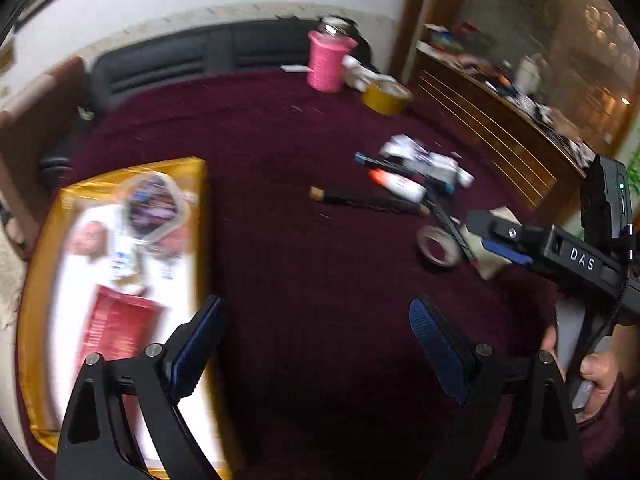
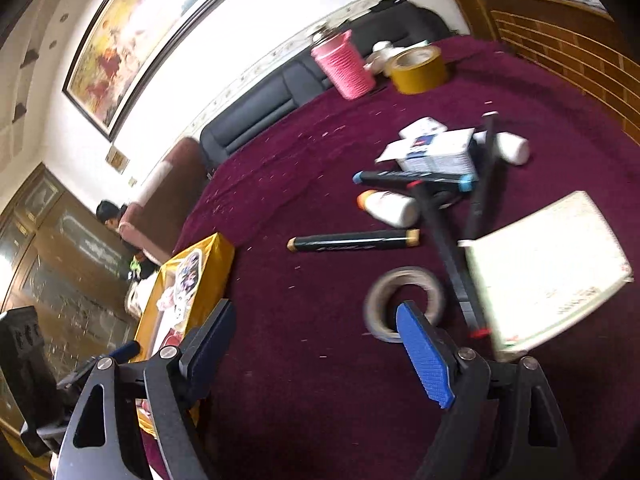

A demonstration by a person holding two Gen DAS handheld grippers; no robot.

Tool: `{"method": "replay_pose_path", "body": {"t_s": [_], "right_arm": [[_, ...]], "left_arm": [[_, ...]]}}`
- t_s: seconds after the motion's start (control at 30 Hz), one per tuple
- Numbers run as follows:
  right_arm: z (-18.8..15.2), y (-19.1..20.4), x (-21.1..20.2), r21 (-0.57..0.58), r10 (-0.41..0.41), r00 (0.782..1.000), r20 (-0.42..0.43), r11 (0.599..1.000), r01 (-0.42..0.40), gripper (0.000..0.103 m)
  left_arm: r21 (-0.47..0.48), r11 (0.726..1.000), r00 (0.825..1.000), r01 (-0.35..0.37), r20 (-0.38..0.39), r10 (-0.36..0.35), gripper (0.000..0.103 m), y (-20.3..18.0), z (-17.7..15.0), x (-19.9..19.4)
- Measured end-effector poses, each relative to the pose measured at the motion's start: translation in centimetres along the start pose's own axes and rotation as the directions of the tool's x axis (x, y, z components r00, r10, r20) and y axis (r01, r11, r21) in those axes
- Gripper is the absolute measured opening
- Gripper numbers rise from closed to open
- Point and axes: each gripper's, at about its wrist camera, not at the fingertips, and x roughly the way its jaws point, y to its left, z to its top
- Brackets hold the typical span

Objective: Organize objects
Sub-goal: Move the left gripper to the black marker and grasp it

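A yellow box (image 1: pixel 192 208) holds a red packet (image 1: pixel 116 328) and a clear-wrapped item (image 1: pixel 154 208); it also shows in the right wrist view (image 2: pixel 212 264). My left gripper (image 1: pixel 316 344) is open and empty above the maroon cloth, just right of the box. My right gripper (image 2: pixel 316 344) is open and empty, its right finger in front of a small tape ring (image 2: pixel 404 304). Right of the ring lie a white booklet (image 2: pixel 548 272) and black sticks (image 2: pixel 444 240). Beyond lie a black tube (image 2: pixel 352 240), a white bottle (image 2: pixel 392 208) and white cartons (image 2: pixel 436 152).
A pink cup (image 2: pixel 344 68) and a yellow tape roll (image 2: pixel 418 66) stand at the table's far side. A dark sofa (image 2: pixel 280 104) runs behind the table. A wooden counter (image 1: pixel 492 120) borders the right edge. The right gripper's body (image 1: pixel 560 252) shows in the left wrist view.
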Motion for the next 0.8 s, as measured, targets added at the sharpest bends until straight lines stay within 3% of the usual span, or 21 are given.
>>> {"method": "replay_pose_path", "body": {"t_s": [0.33, 0.6, 0.7, 0.8], "right_arm": [[0.5, -6.6, -4.9, 0.085, -0.039, 0.987, 0.155, 0.996, 0.026, 0.089], [1.2, -10.9, -6.9, 0.159, -0.081, 0.955, 0.285, 0.987, 0.036, 0.093], [1.0, -12.0, -6.7, 0.189, -0.062, 0.952, 0.301, 0.982, 0.004, 0.093], [0.8, -12.5, -7.2, 0.197, -0.084, 0.935, 0.345, 0.98, 0.016, 0.093]], "left_arm": [[-0.012, 0.999, 0.997, 0.036, -0.065, -0.037, 0.092, -1.9, 0.5, 2.8], [0.033, 0.997, 0.997, 0.068, 0.019, -0.068, 0.092, -1.8, 2.6, 4.6], [0.078, 0.994, 0.997, 0.075, 0.014, -0.077, 0.092, -2.6, 3.7, 6.4], [0.119, 0.99, 0.997, 0.075, 0.017, -0.077, 0.092, -3.4, 5.0, 8.1]]}}
